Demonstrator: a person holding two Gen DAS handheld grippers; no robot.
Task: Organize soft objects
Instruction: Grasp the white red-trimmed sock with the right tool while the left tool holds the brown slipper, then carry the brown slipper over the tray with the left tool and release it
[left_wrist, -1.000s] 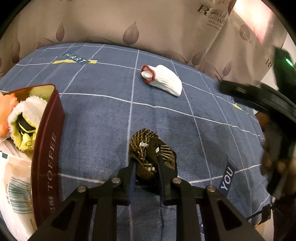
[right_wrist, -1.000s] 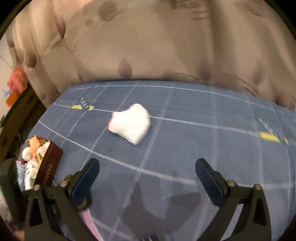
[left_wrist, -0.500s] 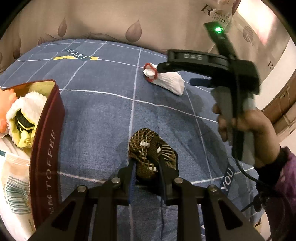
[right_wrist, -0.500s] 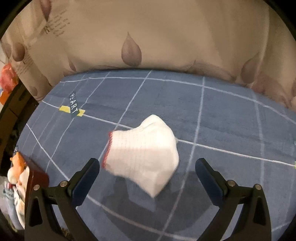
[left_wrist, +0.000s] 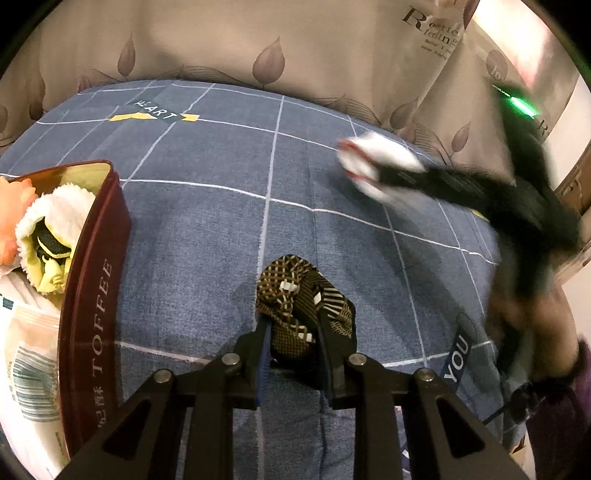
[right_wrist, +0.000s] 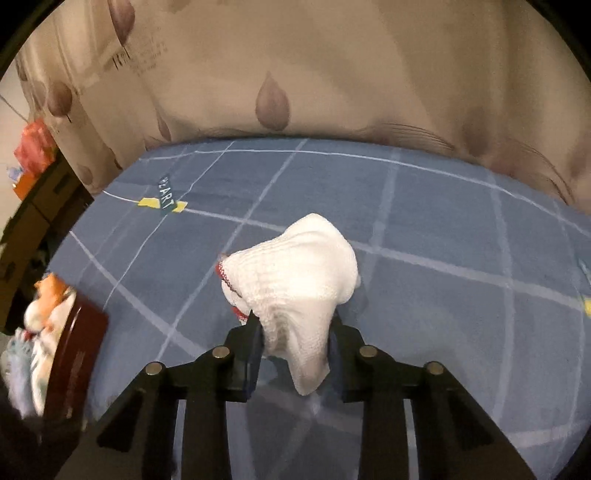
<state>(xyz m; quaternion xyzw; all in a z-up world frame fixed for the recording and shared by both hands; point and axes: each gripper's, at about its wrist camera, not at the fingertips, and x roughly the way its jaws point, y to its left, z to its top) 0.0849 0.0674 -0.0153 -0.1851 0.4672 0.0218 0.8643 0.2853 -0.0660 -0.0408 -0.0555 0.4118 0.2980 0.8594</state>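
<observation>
In the right wrist view the right gripper (right_wrist: 293, 341) sits at the lower centre of the frame, its jaws having just been closing, and they now pinch the white sock (right_wrist: 295, 280) between them: the cloth bunches in the gap and a tail of it hangs down past the pads, while the rest of the sock, with its red-trimmed cuff turned to the left, spreads upward over the blue checked bedspread (right_wrist: 424, 302). In the left wrist view the left gripper (left_wrist: 293, 345) is at the lower centre too, its jaws drawn in tight on the brown patterned sock (left_wrist: 295, 295), which is crumpled and rises out of the gap onto the bedspread. Outward from there, at the left edge of that frame, stands a dark red tin (left_wrist: 92, 295) lettered TOFFEE, open at the top and holding soft things: a white fluffy item (left_wrist: 55, 210) with yellow inside, something orange beside it, and a printed packet lower down. At the upper right of the same frame the other tool shows only as a dark blur reaching the white sock, with the person's hand (left_wrist: 524, 306) below it. A beige curtain (left_wrist: 258, 40) with a leaf print fills the top of both views.
</observation>
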